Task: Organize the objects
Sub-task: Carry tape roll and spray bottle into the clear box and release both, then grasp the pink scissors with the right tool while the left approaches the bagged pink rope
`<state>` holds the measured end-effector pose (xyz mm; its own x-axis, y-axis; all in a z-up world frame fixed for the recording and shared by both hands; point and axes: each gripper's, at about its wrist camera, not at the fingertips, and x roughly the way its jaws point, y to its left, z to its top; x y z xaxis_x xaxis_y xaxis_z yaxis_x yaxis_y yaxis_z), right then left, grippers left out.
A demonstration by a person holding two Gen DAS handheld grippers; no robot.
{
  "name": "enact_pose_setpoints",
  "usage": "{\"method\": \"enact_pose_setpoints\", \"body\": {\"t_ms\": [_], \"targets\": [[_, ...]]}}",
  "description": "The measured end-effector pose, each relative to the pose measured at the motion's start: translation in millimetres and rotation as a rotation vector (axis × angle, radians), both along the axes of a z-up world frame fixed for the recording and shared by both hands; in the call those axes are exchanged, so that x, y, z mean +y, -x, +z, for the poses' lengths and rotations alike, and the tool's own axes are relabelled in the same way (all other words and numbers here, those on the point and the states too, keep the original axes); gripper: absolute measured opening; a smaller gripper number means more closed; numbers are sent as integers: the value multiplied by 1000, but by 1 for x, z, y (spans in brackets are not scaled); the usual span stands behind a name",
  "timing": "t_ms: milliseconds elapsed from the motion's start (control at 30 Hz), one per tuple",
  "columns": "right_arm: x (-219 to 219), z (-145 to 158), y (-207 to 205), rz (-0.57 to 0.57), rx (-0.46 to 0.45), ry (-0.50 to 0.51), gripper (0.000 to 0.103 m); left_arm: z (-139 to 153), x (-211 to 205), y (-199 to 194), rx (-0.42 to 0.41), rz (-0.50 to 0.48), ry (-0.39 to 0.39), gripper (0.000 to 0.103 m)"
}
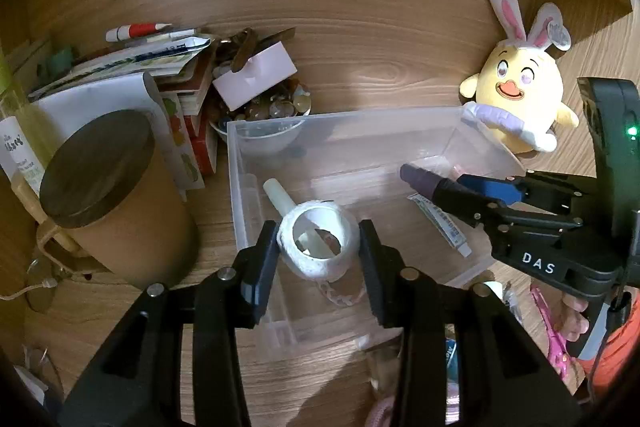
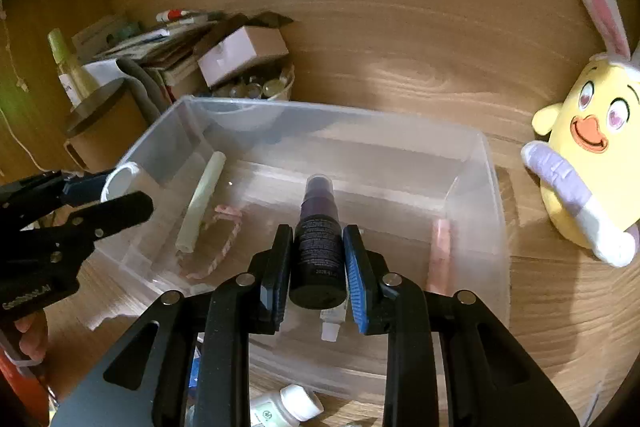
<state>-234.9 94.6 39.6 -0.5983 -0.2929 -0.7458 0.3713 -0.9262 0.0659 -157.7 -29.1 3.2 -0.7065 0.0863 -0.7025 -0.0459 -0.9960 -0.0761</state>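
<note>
Both grippers hang over the clear plastic bin on the wooden desk. The left gripper squeezes a white ring of tape between its two pads. The right gripper is clamped on a small dark spray bottle, with the bottle's nozzle pointing forward over the middle of the bin.

Some things lie inside the bin already — a pale tube, a pink chain, a pink stick by the right wall, and a little white tube.

The step looks like dropping these two things into the bin. To do it well, each gripper should go down low first, close to the floor of the bin, so nothing bounces or rolls. The tape ring is round and could roll away, so it is best laid flat. The bottle should go in an empty spot, not on top of the little white tube. The two grippers are near each other, so they should let go one at a time and not bump.

The yellow bunny-eared plush sits beside the bin and a brown lidded can stands on the other side — both well out of the way.
</note>
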Motion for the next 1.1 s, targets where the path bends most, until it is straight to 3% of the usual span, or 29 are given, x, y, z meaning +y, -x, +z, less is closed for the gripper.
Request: {"method": "enact_pose_setpoints", "body": {"t_ms": [100, 267, 400, 467, 533, 733, 967, 1100], "targets": [[-2, -2, 0, -1, -7, -12, 23, 0, 2, -1, -3, -5, 8, 43], [-3, 2, -5, -2, -2, -25, 25, 2, 3, -3, -9, -12, 1, 60], [-2, 12, -21, 5, 29, -21, 35, 8, 8, -15, 4, -16, 10, 72], [1, 18, -33, 19, 58, -20, 35, 12, 10, -29, 25, -12, 33, 85], [7, 24, -50, 35, 88, -21, 38, 13, 12, -43, 39, -17, 44, 90], [25, 21, -105, 51, 155, -53, 54, 1, 5, -85, -17, -27, 0, 94], [26, -14, -134, 73, 114, -156, 55, -33, 7, -125, -97, 12, 56, 94], [12, -21, -149, 124, 112, -157, 55, -44, 6, -142, -123, 29, 36, 94]]}}
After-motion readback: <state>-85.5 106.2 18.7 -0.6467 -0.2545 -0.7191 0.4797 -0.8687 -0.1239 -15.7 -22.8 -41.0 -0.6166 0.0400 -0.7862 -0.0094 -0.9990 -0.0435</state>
